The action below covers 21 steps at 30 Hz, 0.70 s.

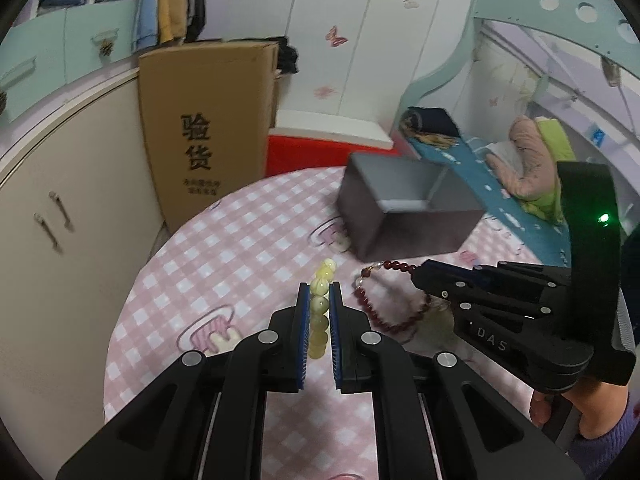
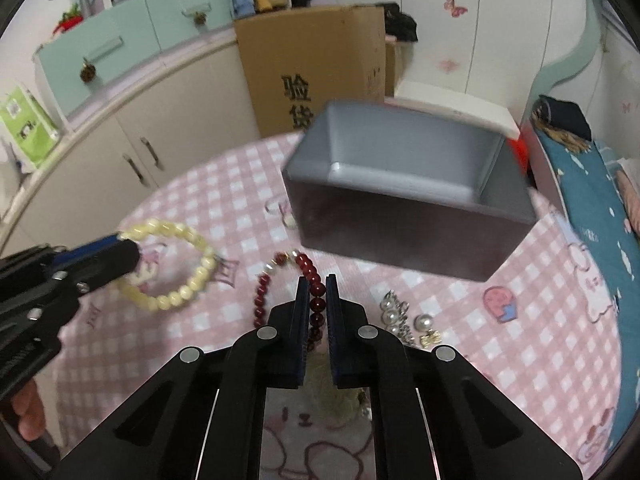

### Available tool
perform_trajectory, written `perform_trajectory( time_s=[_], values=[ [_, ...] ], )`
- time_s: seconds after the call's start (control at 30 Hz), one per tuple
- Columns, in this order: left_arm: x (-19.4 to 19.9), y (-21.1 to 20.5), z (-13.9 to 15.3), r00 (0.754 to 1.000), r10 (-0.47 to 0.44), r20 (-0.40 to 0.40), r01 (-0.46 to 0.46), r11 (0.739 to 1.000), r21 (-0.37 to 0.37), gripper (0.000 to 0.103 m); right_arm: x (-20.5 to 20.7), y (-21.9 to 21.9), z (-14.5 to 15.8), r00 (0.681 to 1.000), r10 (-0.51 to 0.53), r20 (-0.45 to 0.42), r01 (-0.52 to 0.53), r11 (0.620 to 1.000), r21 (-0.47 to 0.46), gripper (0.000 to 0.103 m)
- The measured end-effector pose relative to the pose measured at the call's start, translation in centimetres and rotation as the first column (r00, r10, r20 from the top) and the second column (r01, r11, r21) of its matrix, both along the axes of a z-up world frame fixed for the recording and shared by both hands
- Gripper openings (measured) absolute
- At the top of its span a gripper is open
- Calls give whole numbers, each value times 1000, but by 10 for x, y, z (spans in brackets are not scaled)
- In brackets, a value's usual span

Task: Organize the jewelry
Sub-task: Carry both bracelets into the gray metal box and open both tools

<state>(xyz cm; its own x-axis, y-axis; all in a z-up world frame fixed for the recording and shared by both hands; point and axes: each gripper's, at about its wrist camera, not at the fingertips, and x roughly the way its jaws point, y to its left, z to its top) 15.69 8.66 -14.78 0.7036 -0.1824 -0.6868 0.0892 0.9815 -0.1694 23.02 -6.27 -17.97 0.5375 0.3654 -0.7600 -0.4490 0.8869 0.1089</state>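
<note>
My left gripper (image 1: pixel 319 290) is shut on a pale yellow bead bracelet (image 1: pixel 322 304), whose beads run up between the blue pads; the right wrist view shows the same bracelet (image 2: pixel 176 264) hanging as a ring from that gripper (image 2: pixel 132 250). My right gripper (image 2: pixel 318 284) is shut on a dark red bead bracelet (image 2: pixel 316 300); its loop (image 1: pixel 384 292) hangs from the fingertips in the left wrist view. An open grey box (image 2: pixel 404 196) stands on the pink checked tablecloth (image 2: pixel 520 340) just beyond both grippers. Pearl earrings and a small brooch (image 2: pixel 404 320) lie to the right of my right gripper.
A tall cardboard carton (image 1: pixel 208 132) stands behind the round table beside cream cabinets (image 1: pixel 60 208). A red and white container (image 1: pixel 320 148) sits behind the table. A bed with a blue cover (image 2: pixel 592 208) runs along the right. A hand (image 1: pixel 560 408) grips the right tool's handle.
</note>
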Motion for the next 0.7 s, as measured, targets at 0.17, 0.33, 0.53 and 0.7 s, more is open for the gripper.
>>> perform_trajectory(
  time_s=[0.17,0.33,0.53,0.7],
  values=[
    [4,-13,27,997,-64,50,66,997,-30,8,-10,-16,40,998,-2,67,-1,999,42,8],
    [14,-31,61,984,-146,105,152,987,-52,8,-4,-43,77,992,-39,121,27,995,95,9],
    [55,-54,89,972,-199,128,205,978,-39,8,24,-62,108,982,-98,162,74,987,142,9],
    [106,-68,79,980,-191,50,193,981,-33,8,56,-71,107,979,-143,148,120,981,154,9]
  ],
)
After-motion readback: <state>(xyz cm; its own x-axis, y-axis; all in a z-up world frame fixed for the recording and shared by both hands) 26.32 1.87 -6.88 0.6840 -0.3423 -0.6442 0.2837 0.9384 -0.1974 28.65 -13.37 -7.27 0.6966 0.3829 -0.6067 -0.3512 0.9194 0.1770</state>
